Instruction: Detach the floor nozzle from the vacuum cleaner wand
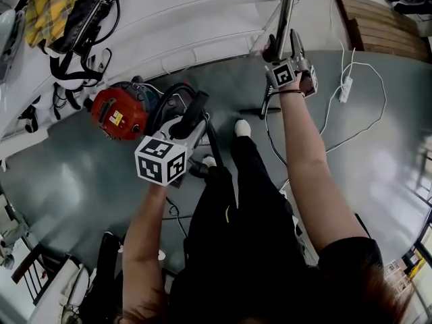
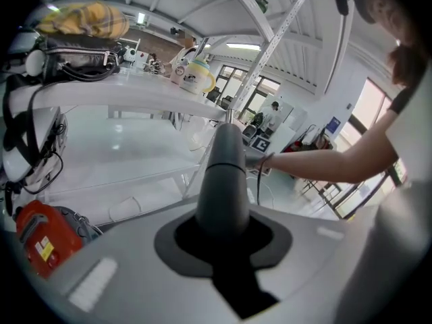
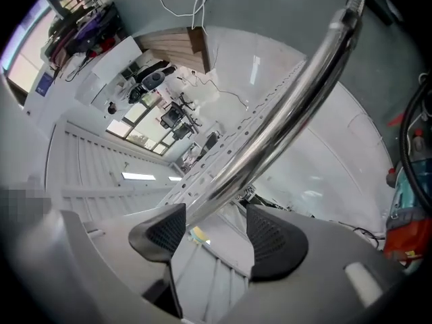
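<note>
The vacuum cleaner wand (image 1: 284,19), a chrome tube, stands ahead of us beside a perforated white upright (image 1: 266,32) of the white shelf unit (image 1: 189,19). We have it running between the jaws of the right gripper (image 1: 284,44). In the right gripper view the wand (image 3: 307,79) sweeps in a curve from between the two black ribbed pads (image 3: 273,238) up to the top right, where it ends in a dark piece. There the right gripper (image 3: 209,231) has its jaws spread wide. The tube lies close along the left pad and clear of the right one, so nothing is pinched. We cannot make out the floor nozzle in any view.

Our left gripper (image 1: 191,118) is lower and nearer to us, tilted down over the grey floor (image 1: 81,181). In the left gripper view the left gripper (image 2: 226,229) has its jaws clamped on a dark grey tube (image 2: 226,174) that rises straight out from between them. Our right forearm reaches across behind it.

The red vacuum cleaner body (image 1: 120,110) sits on the floor just left of the left gripper, and its black hose (image 1: 165,94) loops toward that gripper. On the shelf unit lie a yellow plaid cloth (image 1: 50,2) and a black bag (image 1: 84,19). A white power strip (image 1: 345,88) lies on the floor to the right of our right arm.
</note>
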{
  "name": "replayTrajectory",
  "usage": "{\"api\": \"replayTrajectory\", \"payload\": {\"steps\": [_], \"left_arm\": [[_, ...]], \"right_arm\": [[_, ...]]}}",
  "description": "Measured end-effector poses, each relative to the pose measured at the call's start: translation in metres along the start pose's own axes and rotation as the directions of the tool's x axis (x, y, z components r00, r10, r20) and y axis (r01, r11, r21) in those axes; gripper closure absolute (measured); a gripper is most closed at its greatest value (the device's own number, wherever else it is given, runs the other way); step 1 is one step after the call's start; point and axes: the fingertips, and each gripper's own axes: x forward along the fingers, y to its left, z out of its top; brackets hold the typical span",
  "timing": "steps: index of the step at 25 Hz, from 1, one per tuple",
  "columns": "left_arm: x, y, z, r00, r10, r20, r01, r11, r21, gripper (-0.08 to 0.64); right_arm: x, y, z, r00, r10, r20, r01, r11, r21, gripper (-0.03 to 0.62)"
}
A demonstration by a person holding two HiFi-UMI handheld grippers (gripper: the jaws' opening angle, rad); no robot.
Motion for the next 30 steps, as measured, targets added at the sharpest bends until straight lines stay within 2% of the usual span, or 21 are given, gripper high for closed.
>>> {"api": "replayTrajectory", "payload": {"steps": [6, 10, 13, 16, 19, 21, 23, 25, 28, 30], "left_arm": [[-0.036, 0.008, -0.022, 0.999, 0.008, 0.041, -0.007, 1.000, -0.022, 0.482], [-0.055, 0.034, -0.038, 0.994, 0.050, 0.098, -0.037, 0.991, -0.130, 0.482], [-0.062, 0.070, -0.052, 0.986, 0.101, 0.130, -0.069, 0.971, -0.228, 0.482], [-0.051, 0.104, -0.062, 0.982, 0.145, 0.124, -0.098, 0.942, -0.321, 0.482], [-0.021, 0.125, -0.071, 0.986, 0.138, 0.088, -0.093, 0.913, -0.397, 0.482], [0.003, 0.135, -0.076, 0.991, 0.123, 0.051, -0.091, 0.904, -0.418, 0.482], [0.024, 0.143, -0.080, 0.993, 0.116, 0.003, -0.105, 0.908, -0.407, 0.482], [0.045, 0.151, -0.085, 0.991, 0.120, -0.067, -0.136, 0.922, -0.363, 0.485], [0.070, 0.167, -0.099, 0.971, 0.151, -0.186, -0.193, 0.952, -0.236, 0.488], [0.084, 0.176, -0.107, 0.956, 0.176, -0.233, -0.213, 0.967, -0.142, 0.486]], "right_arm": [[-0.056, -0.001, -0.031, 0.999, -0.001, -0.049, -0.002, 0.998, -0.059, 0.319], [-0.120, -0.028, -0.066, 0.986, -0.108, -0.125, 0.096, 0.990, -0.102, 0.339], [-0.171, -0.072, -0.091, 0.963, -0.207, -0.174, 0.194, 0.977, -0.086, 0.347], [-0.212, -0.108, -0.108, 0.948, -0.265, -0.176, 0.262, 0.964, -0.044, 0.357], [-0.240, -0.129, -0.123, 0.928, -0.321, -0.190, 0.322, 0.946, -0.024, 0.370], [-0.250, -0.135, -0.138, 0.899, -0.366, -0.239, 0.365, 0.930, -0.051, 0.377], [-0.254, -0.135, -0.148, 0.866, -0.404, -0.295, 0.395, 0.914, -0.093, 0.384], [-0.257, -0.133, -0.149, 0.834, -0.436, -0.337, 0.416, 0.899, -0.135, 0.390], [-0.263, -0.134, -0.135, 0.779, -0.507, -0.368, 0.465, 0.862, -0.204, 0.398], [-0.269, -0.135, -0.121, 0.757, -0.544, -0.362, 0.493, 0.839, -0.231, 0.410]]}}
